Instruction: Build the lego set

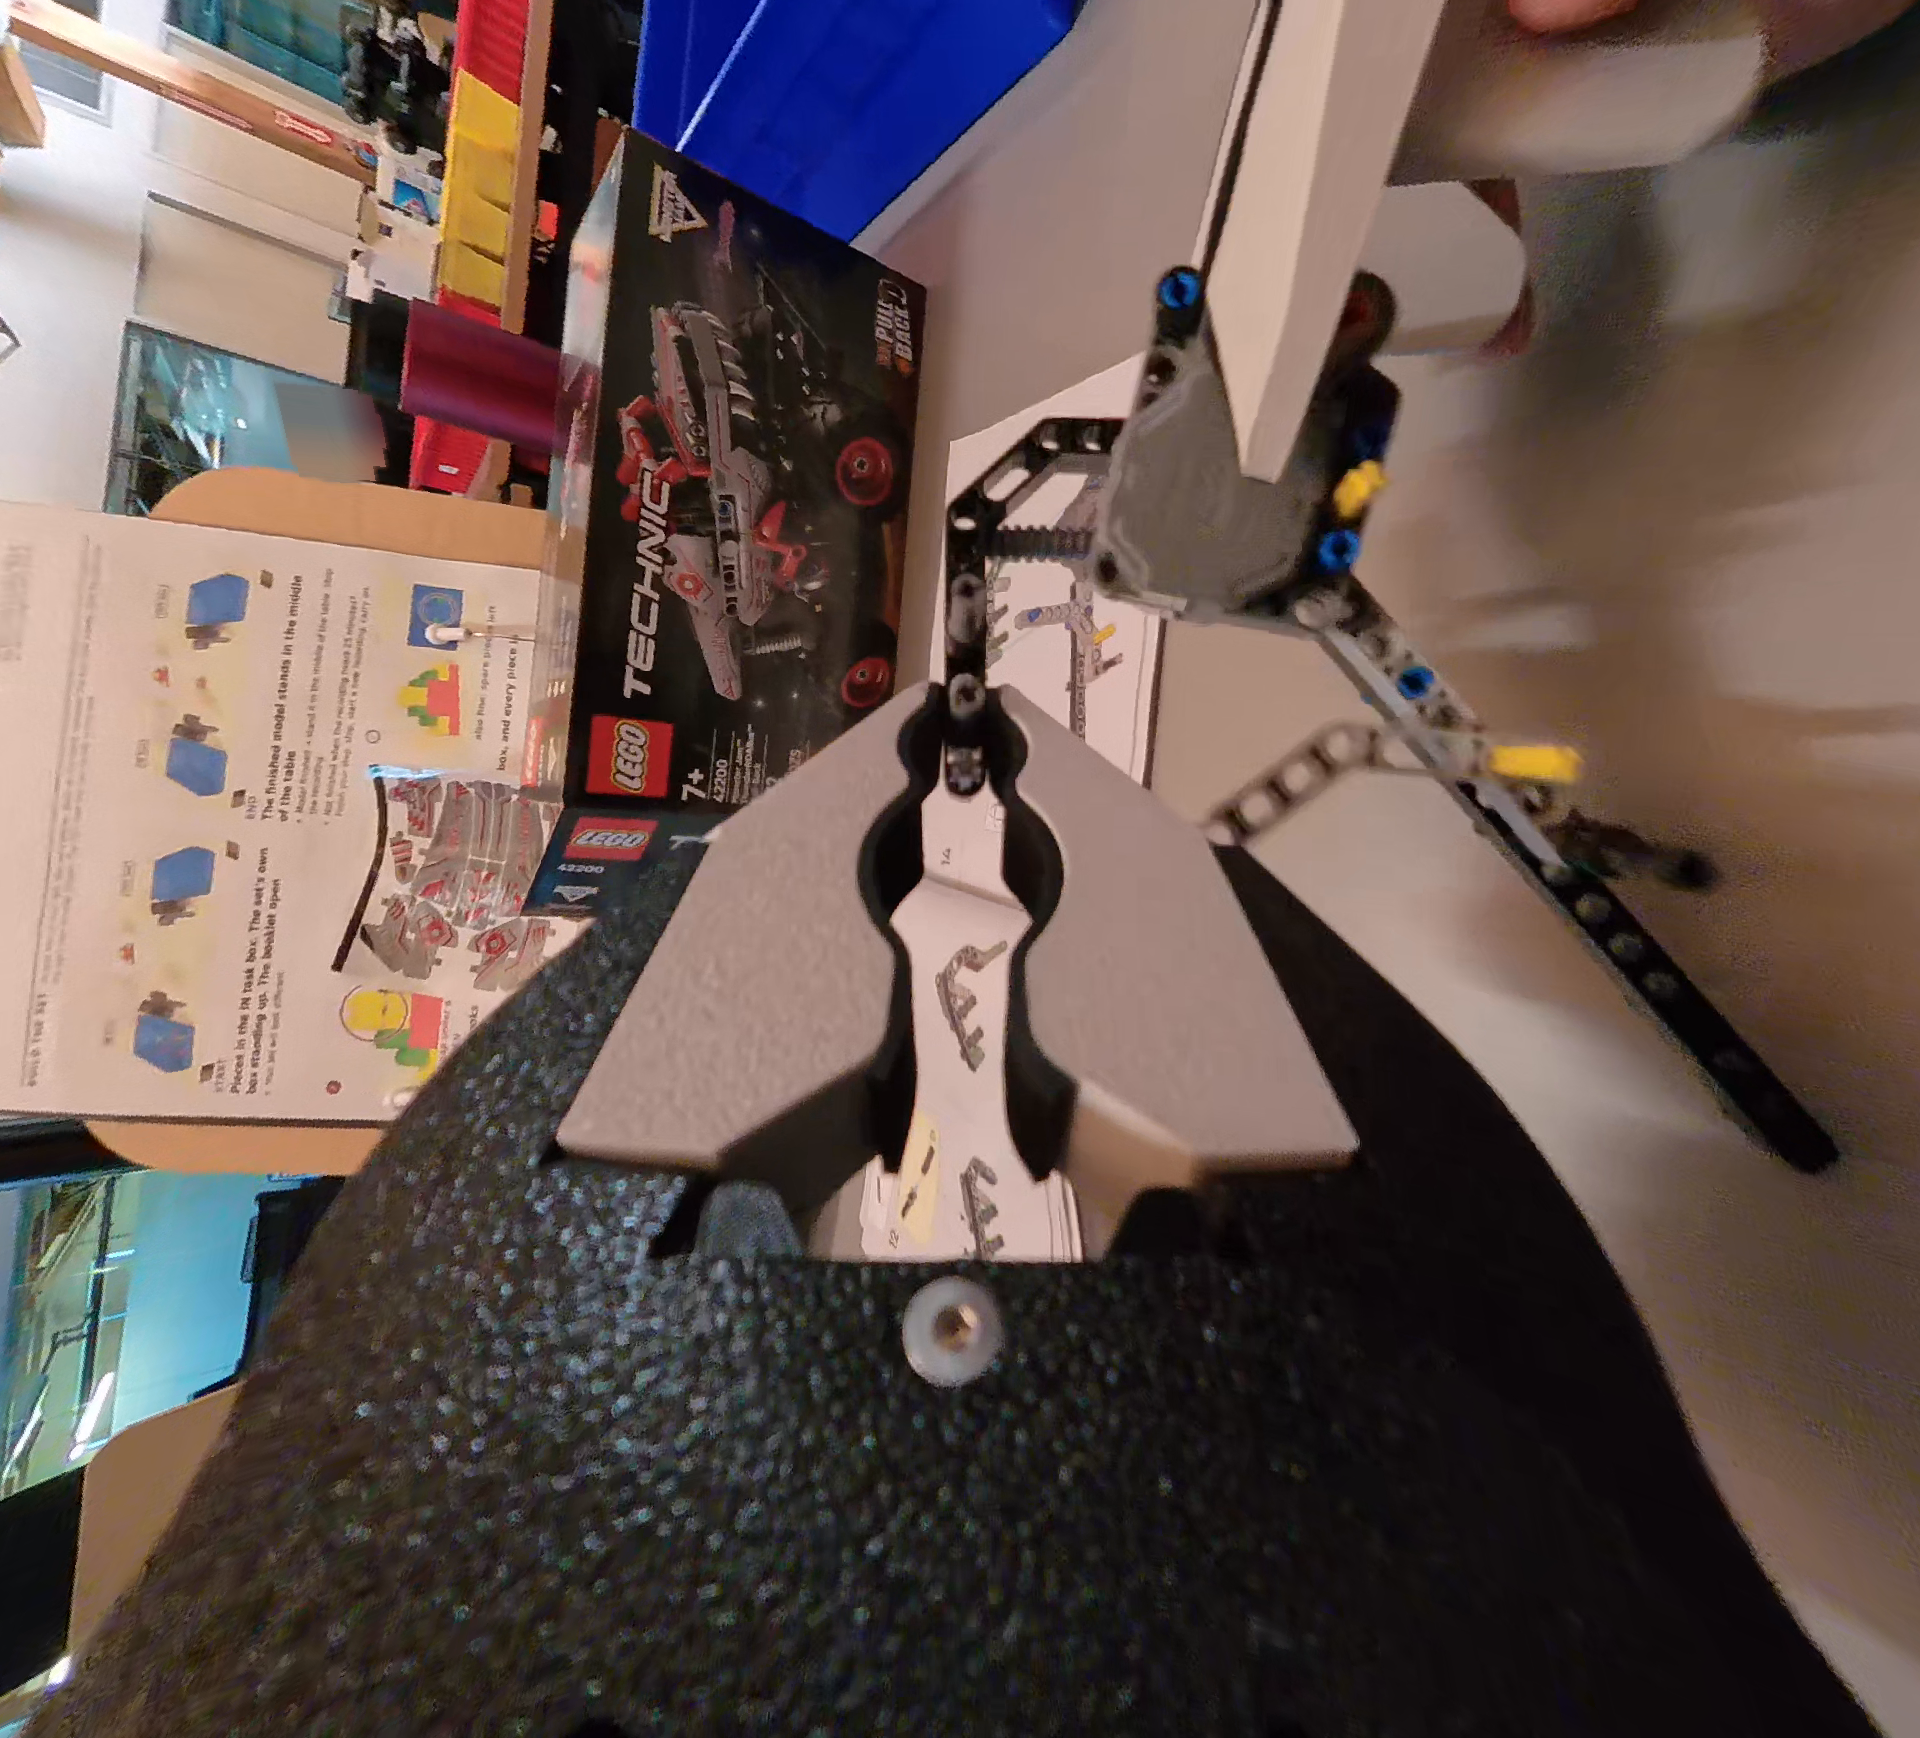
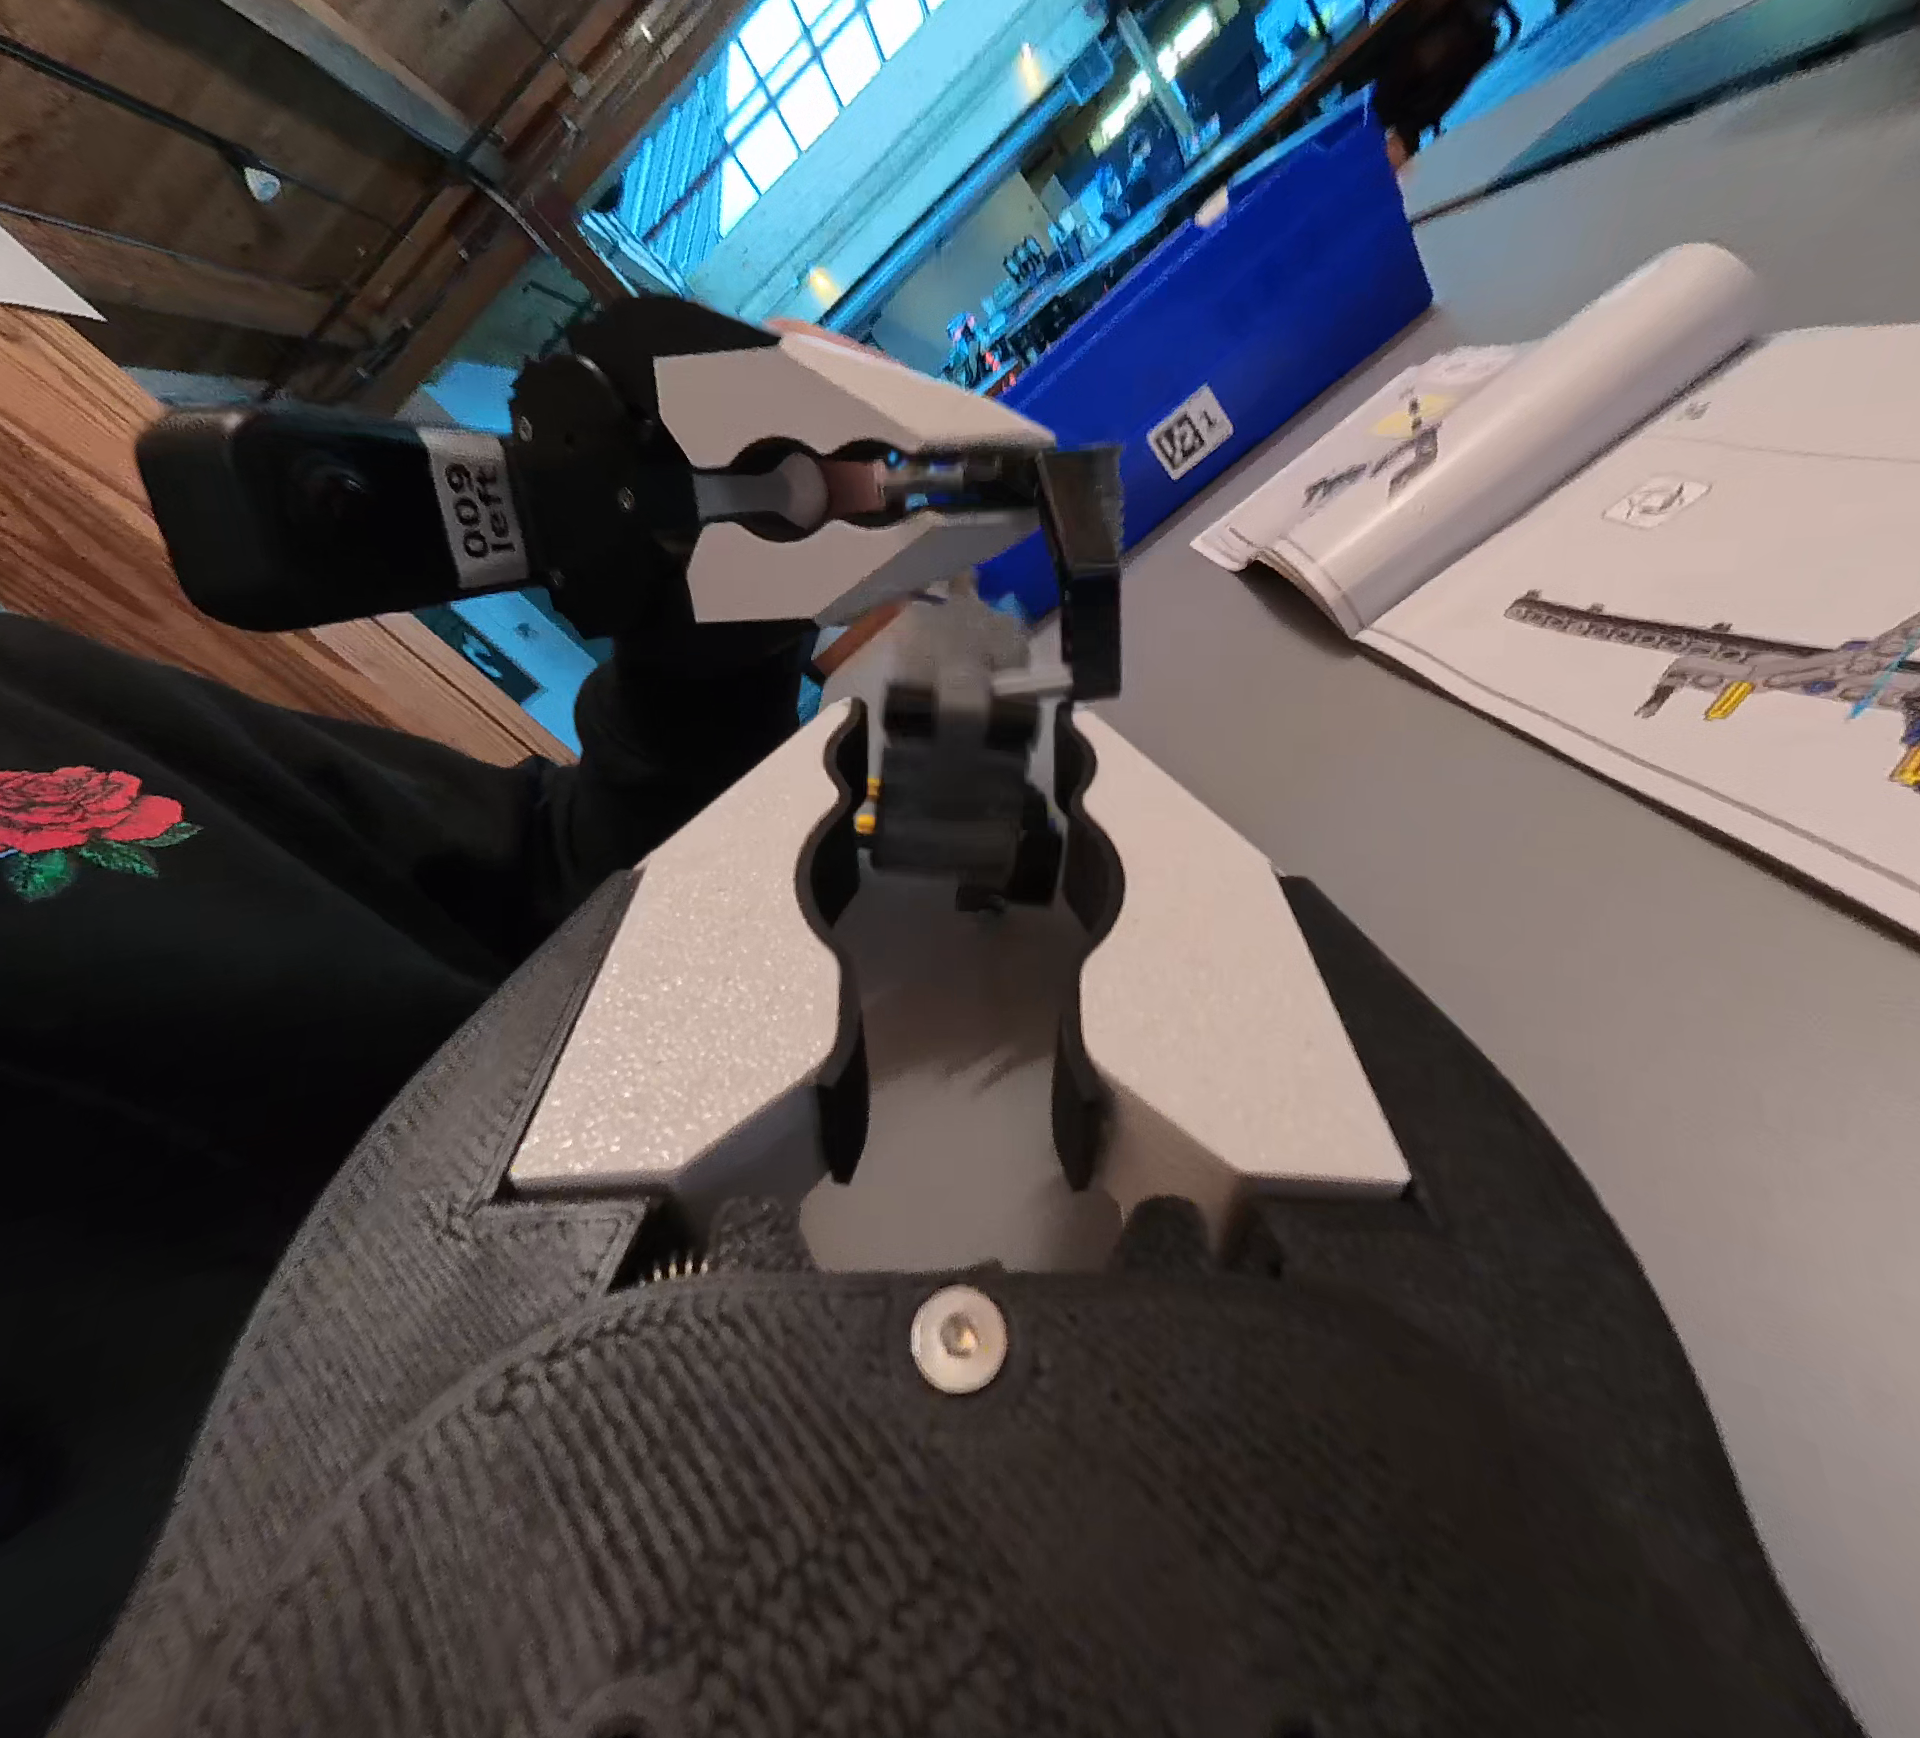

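- Lego build [image 1: 1226,525] is up in the air, not on the bench [image 1: 1558,1013]. In the left wrist view it sits centre-right of the frame: a dark grey block with blue and yellow pins, plus long studded beams running off toward the lower right.
- Right gripper [image 2: 961,753] has its jaws clamped on that grey block. In its own view the block is wedged between the tips, mid-frame. In the left wrist view the same gripper comes in from the upper right as pale fingers [image 1: 1330,161] coming down onto the block.
- Left gripper [image 1: 964,732] is clenched on the end of a black angled beam [image 1: 971,587], dead centre of its view.
- The relation that matters: the beam's long axis runs straight up-frame out of the left jaws, then kinks to the upper right into the grey block. So the block lies up and to the right of the left tips, and the two grippers are nearly at right angles.
- My guess: the next push has to go along that beam toward the block. I can't tell if the far end is seated already.
- Instruction booklet [image 2: 1621,608] lies open on the bench at right of the right wrist view. The set's box [image 1: 727,535] stands left of centre in the left wrist view.
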The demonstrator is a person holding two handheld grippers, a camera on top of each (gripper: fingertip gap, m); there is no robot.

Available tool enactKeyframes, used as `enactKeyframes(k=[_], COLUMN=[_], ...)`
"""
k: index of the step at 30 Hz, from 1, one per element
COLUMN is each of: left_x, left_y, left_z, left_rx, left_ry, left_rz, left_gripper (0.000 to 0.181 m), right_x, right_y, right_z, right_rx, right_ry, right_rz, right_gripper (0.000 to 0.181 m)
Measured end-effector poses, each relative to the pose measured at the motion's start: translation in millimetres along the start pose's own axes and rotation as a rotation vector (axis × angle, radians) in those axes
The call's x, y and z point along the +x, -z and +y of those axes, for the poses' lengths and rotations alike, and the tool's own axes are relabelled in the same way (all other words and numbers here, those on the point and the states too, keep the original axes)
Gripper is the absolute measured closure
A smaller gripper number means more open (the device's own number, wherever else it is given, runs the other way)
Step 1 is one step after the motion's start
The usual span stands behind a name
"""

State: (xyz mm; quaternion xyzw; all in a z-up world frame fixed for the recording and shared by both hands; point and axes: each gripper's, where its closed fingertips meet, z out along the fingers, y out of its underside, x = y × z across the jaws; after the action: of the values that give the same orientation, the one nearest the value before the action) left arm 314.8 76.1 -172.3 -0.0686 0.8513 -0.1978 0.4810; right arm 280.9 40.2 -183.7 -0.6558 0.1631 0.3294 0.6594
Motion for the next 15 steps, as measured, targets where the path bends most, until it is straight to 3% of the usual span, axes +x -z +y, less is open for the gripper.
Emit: enactKeyframes(k=[6,15], left_x=[2.0,5.0], left_y=[3.4,7.6], left_z=[0.7,1.0], left_rx=[0.002,0.110], left_ry=[0.020,0.134], left_rz=[-0.001,0.037], left_gripper=[0.176,0.176], right_x=[2.3,-4.5], right_y=[-0.1,-0.2], right_z=[1.1,1.3], right_rx=[-0.010,-0.010], right_ry=[0.040,0.032], right_rz=[0.028,-0.028], right_gripper=[0.154,0.156])
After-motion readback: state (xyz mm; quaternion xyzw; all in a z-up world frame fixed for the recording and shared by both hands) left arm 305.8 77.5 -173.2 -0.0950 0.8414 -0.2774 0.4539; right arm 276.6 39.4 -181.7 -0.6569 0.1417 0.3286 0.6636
